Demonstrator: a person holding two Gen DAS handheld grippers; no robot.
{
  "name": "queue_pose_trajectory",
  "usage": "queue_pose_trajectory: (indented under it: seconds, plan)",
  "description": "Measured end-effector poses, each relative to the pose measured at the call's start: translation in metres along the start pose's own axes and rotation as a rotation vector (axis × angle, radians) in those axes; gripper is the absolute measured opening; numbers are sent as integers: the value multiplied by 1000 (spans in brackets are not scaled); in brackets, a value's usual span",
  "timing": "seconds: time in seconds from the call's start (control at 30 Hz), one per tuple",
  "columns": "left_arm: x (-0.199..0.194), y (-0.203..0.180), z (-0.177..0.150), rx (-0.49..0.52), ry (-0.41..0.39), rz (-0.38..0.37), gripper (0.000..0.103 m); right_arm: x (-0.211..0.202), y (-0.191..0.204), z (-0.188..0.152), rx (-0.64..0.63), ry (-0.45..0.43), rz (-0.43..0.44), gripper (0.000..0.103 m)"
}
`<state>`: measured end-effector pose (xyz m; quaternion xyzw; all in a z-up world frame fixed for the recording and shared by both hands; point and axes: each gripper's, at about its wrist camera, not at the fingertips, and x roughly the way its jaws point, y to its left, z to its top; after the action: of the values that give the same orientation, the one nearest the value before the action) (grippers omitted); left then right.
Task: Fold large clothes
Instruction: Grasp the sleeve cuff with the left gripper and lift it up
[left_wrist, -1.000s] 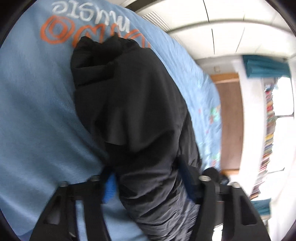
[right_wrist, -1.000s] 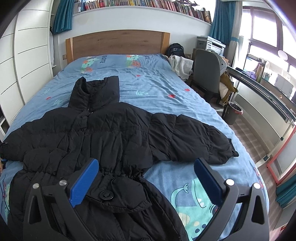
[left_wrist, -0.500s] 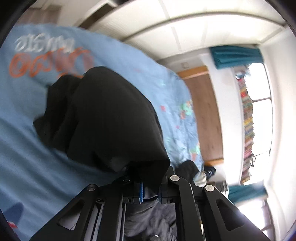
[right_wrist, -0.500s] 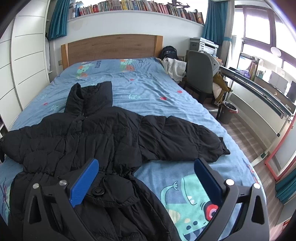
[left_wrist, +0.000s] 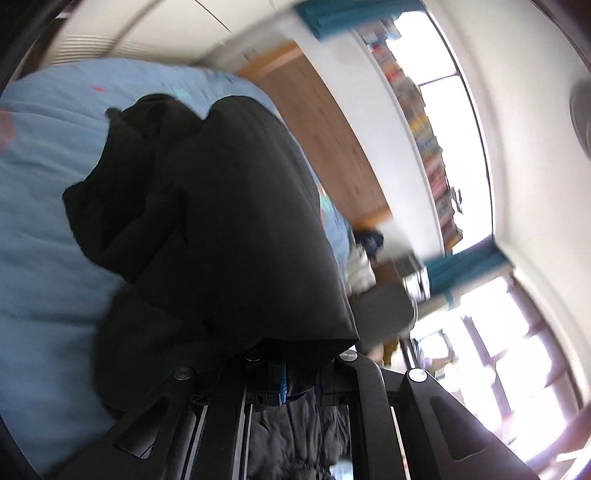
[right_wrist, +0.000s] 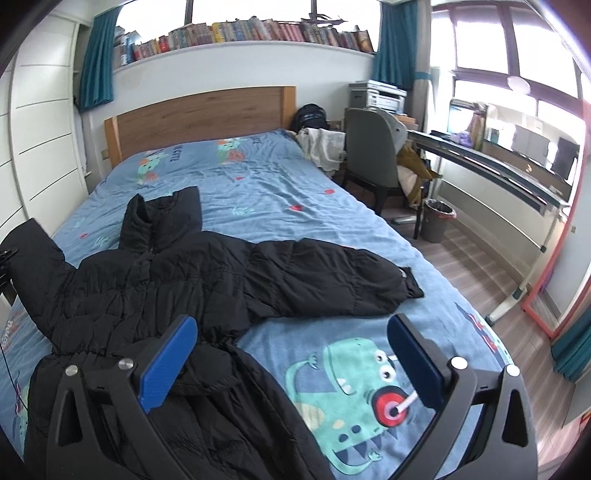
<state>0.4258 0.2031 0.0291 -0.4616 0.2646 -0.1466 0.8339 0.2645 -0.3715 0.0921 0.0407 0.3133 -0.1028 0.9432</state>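
Note:
A black puffer coat (right_wrist: 177, 288) lies front-up on the blue bed (right_wrist: 266, 192), collar toward the headboard, one sleeve (right_wrist: 332, 277) stretched out to the right. My left gripper (left_wrist: 291, 380) is shut on the cuff of the other sleeve (left_wrist: 236, 221), which drapes over its jaws and hangs lifted above the bed. In the right wrist view that raised sleeve (right_wrist: 33, 251) shows at the far left edge. My right gripper (right_wrist: 291, 354) hovers open over the coat's waist and the monster print, with nothing between its blue pads.
A wooden headboard (right_wrist: 199, 118) and bookshelf stand at the far end. White wardrobe doors (right_wrist: 37, 147) run along the left. On the right are a grey chair (right_wrist: 369, 147), a bin (right_wrist: 437, 219), a long desk and wood floor.
My left gripper closed on the sleeve cuff, then rose and rolled, pulling the sleeve up off the bed. The right gripper drew back a little, still open.

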Motion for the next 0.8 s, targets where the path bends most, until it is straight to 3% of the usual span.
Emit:
queue_pose_trajectory:
  seconds: [0.2, 0.43, 0.6, 0.63, 0.8]
  plan:
    - [61, -19, -45, 23, 121, -2, 9, -2, -23, -7, 31, 2, -27, 103]
    - [122, -26, -84, 86, 228, 118, 11, 11, -34, -15, 41, 27, -35, 103]
    - [143, -20, -106, 106, 288, 191, 30, 24, -36, -23, 47, 52, -25, 103]
    - [144, -17, -112, 99, 301, 187, 37, 26, -36, -24, 46, 57, -24, 103]
    - [149, -27, -113, 127, 349, 174, 42, 29, -31, -27, 20, 60, -25, 103]
